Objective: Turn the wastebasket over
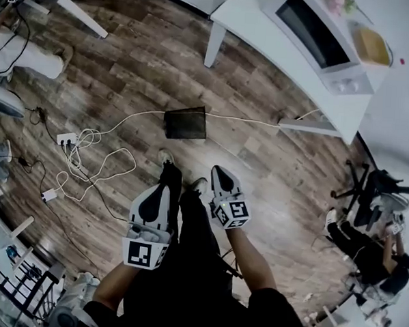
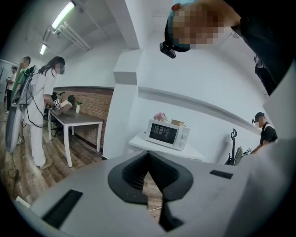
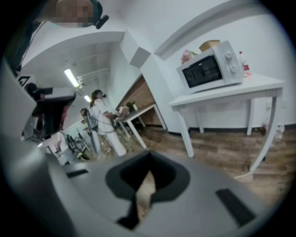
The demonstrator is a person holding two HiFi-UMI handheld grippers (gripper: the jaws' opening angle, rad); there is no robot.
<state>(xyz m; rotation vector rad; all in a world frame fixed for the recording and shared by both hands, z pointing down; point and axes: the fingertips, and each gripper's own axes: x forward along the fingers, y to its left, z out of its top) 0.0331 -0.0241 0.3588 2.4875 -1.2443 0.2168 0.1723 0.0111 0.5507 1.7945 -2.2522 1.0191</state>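
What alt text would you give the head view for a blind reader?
A black wastebasket sits on a wood floor, a white cable running past it. Nearer the camera, the person's left claw and right claw are both shut and empty.

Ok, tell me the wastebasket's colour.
The wastebasket is black; the head view shows it best.

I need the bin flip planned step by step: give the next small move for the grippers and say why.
Probably bring the left gripper and the right gripper forward and down toward the dark, boxy wastebasket, opening the jaws on the way. The wastebasket sits on the wooden plank floor ahead of both grippers, touching neither. Both pairs of jaws are together and hold nothing, so they cannot grip it yet.
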